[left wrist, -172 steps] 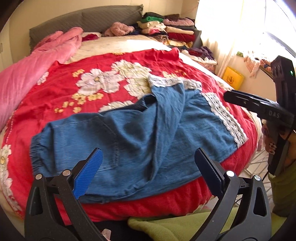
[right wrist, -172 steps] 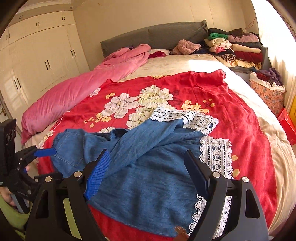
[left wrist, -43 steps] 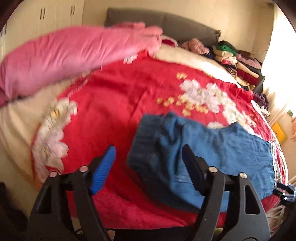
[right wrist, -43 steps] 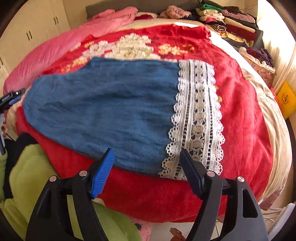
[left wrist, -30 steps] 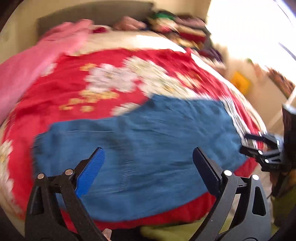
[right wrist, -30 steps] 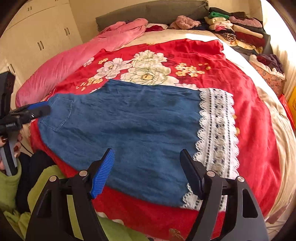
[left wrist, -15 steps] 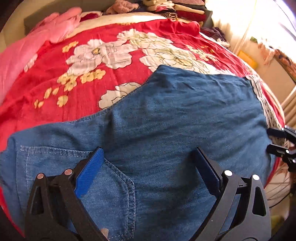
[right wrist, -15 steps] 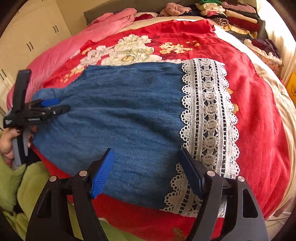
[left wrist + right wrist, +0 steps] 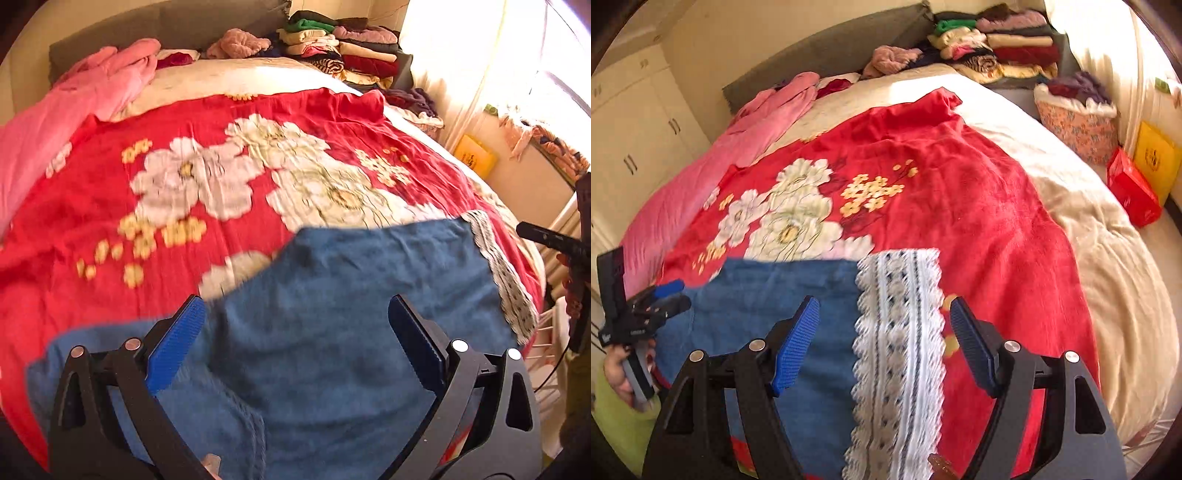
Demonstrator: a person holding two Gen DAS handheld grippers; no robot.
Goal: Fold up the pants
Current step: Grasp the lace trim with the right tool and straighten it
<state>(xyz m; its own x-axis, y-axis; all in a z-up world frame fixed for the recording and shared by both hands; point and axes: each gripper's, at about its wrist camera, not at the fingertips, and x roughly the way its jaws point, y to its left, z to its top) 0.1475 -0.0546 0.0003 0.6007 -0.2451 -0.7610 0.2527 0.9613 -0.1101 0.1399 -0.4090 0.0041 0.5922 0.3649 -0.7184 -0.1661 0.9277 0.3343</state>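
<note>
The blue denim pants with a white lace hem band lie spread flat on the red floral blanket near the front edge of the bed; the left gripper hovers over the waist end with its jaws spread wide, released, grasping nothing; the right gripper hangs over the lace hem, likewise released and empty; a pink quilt lies along the blanket's far side.

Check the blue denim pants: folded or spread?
Folded once lengthwise, it seems: the blue denim pants lie flat as one leg-wide panel on the red floral blanket, with one white lace cuff visible.
</note>
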